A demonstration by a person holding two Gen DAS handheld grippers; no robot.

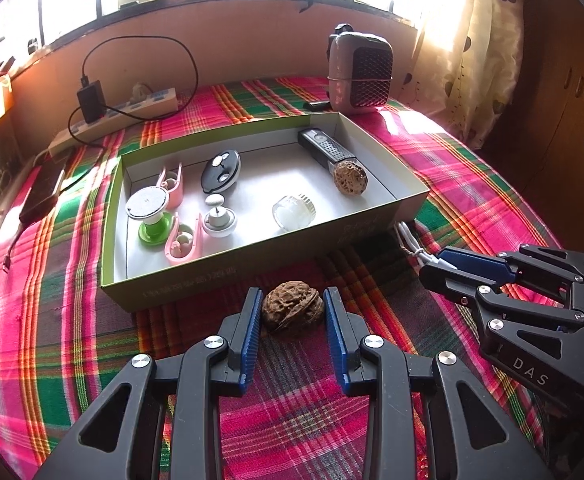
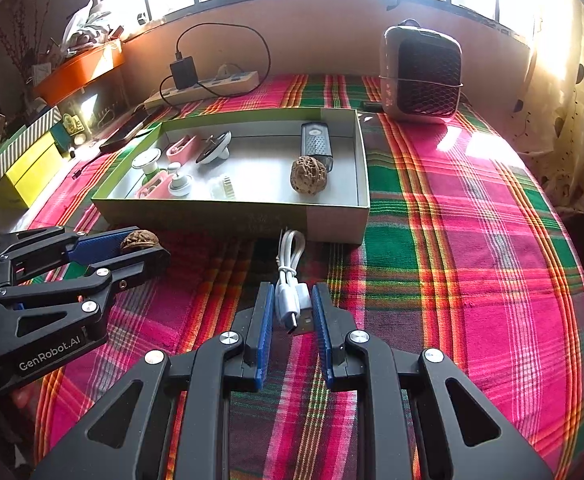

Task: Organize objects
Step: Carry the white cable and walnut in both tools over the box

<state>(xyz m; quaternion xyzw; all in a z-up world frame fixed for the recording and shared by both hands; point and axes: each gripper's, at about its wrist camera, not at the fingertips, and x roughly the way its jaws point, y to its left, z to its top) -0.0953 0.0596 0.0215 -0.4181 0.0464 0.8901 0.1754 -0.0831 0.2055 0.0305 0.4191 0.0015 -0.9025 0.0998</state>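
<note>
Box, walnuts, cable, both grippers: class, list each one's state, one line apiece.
box: open-topped, holding small items
walnut in box: lying inside, against the black device
walnut on cloth: between the left gripper pads
white cable: bundled, outside the box
left gripper: shut on the walnut
right gripper: shut on the cable

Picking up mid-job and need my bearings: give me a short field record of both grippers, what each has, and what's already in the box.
left gripper: closed on the walnut on the plaid cloth, in front of the box
right gripper: shut on the coiled white USB cable, by the box's near wall
box: open, holds a second walnut, black grater, two pink clips, a clear lidded jar and other small items
behind box: small heater, power strip
</note>
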